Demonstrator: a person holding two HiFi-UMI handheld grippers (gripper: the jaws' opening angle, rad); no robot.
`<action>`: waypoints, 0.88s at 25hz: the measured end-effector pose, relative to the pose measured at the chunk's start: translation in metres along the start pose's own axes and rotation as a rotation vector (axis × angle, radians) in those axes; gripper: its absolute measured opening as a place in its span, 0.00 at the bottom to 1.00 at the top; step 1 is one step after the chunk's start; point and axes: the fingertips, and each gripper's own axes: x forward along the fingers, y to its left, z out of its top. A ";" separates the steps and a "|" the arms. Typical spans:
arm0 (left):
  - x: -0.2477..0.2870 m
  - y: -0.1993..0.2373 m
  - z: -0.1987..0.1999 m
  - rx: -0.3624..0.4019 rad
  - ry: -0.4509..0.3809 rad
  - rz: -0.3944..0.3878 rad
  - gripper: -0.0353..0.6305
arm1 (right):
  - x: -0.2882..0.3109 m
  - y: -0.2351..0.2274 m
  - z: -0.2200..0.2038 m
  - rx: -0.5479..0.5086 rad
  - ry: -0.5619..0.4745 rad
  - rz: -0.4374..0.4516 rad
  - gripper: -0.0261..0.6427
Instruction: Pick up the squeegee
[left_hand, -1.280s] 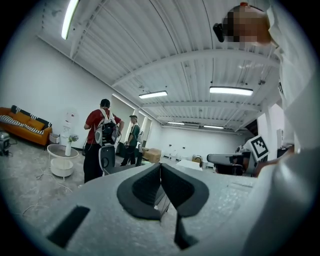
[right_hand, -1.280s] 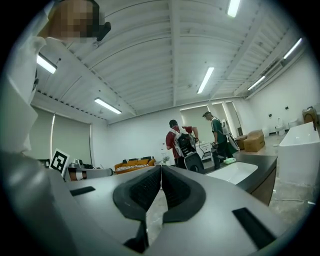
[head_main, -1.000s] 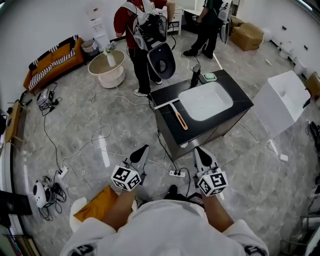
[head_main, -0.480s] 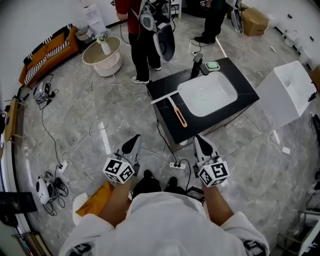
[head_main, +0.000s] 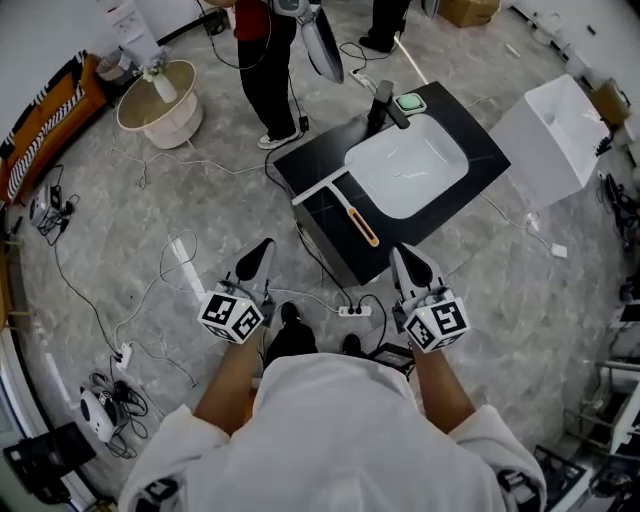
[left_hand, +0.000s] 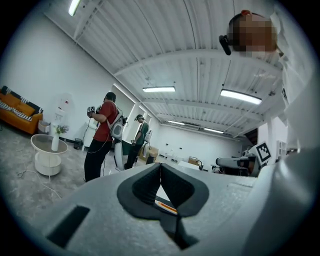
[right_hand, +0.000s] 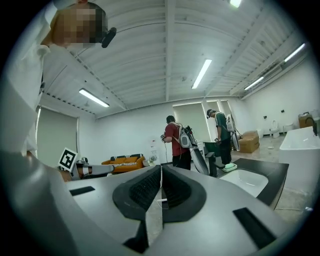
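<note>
**Both grippers short of the sink counter, nothing held**

Head view: Found the squeegee (head_main: 356, 217) lying flat on the black counter (head_main: 318, 162), just left of the white basin (head_main: 405, 168), orange handle toward the near edge, white blade toward the far side. Noted the left gripper (head_main: 261, 247) and right gripper (head_main: 404, 256) held side by side over the floor, both well apart from the squeegee, the right one nearer the counter's front corner. Logged a faucet (head_main: 383, 103) and green dish (head_main: 409, 102) at the counter's far end, a power strip (head_main: 352, 311) on the floor between the grippers.

Left gripper view: Read the left gripper (left_hand: 160, 166) jaws as pressed together at the tips, nothing pinched. Glimpsed the squeegee (left_hand: 165, 205) handle through the notch below the tips, far off. Saw a person in red (left_hand: 102, 140) beside a round table (left_hand: 48, 150).

Right gripper view: Read the right gripper (right_hand: 161, 169) jaws as pressed together, nothing between them. Spotted the basin (right_hand: 247, 181) ahead to the right.
</note>
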 end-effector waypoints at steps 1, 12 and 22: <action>0.005 0.010 0.001 -0.009 0.004 -0.017 0.08 | 0.009 0.002 -0.001 -0.001 0.011 -0.012 0.06; 0.026 0.088 0.005 -0.061 0.050 -0.162 0.08 | 0.093 0.033 -0.011 -0.040 0.128 -0.067 0.06; 0.026 0.124 -0.007 -0.108 0.068 -0.122 0.08 | 0.129 0.022 -0.033 -0.058 0.278 -0.008 0.10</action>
